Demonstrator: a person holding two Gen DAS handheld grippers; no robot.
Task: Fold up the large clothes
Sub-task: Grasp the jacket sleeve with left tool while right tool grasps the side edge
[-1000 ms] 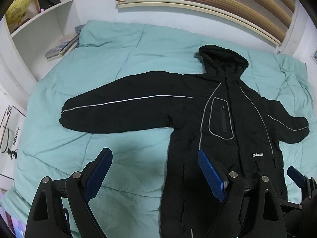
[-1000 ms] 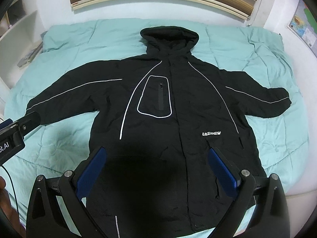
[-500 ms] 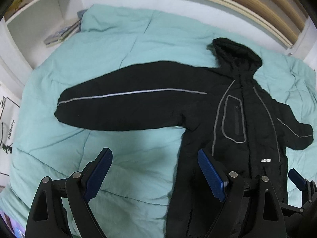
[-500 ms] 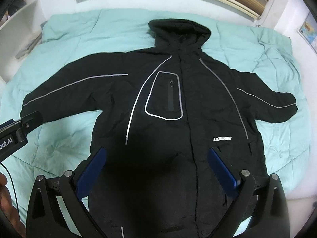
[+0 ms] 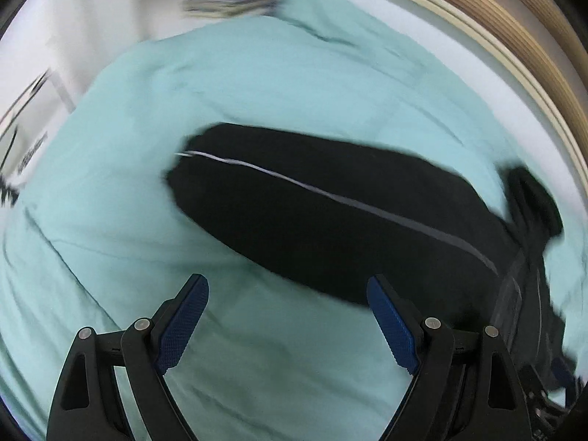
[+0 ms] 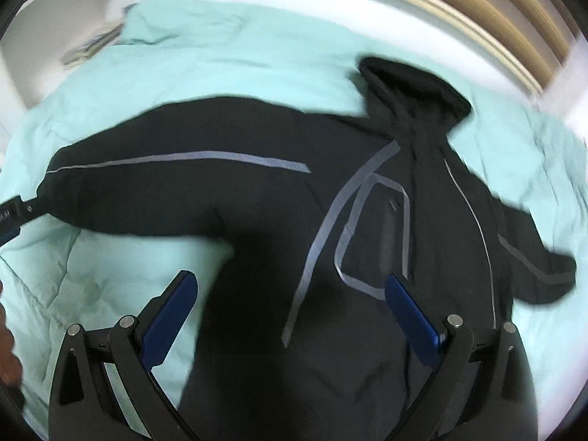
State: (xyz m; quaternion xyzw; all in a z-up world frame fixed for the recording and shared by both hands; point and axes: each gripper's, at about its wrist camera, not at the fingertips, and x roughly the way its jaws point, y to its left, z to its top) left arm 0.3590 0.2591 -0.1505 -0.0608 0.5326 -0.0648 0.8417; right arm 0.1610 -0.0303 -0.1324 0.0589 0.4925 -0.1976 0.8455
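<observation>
A black hooded jacket (image 6: 367, 242) with grey piping lies spread flat, front up, on a mint-green quilt (image 6: 257, 47). In the left wrist view its long left sleeve (image 5: 330, 217) stretches across the middle, cuff toward the left. My left gripper (image 5: 288, 316) is open above the quilt just below that sleeve, holding nothing. My right gripper (image 6: 290, 312) is open over the jacket's chest, near the outlined chest pocket (image 6: 382, 235), with nothing between its fingers. Both views are motion-blurred. The left gripper's tip (image 6: 14, 213) shows at the left edge of the right wrist view.
A wooden slatted headboard (image 6: 459, 3) runs along the far side of the bed. White shelving with books (image 6: 92, 46) stands at the far left. A hand (image 6: 7, 345) shows at the left edge of the right wrist view.
Both grippers have swung left and lower toward the bed. The left sleeve now fills the left wrist view and the jacket has slid right in both views. Both stay open.
</observation>
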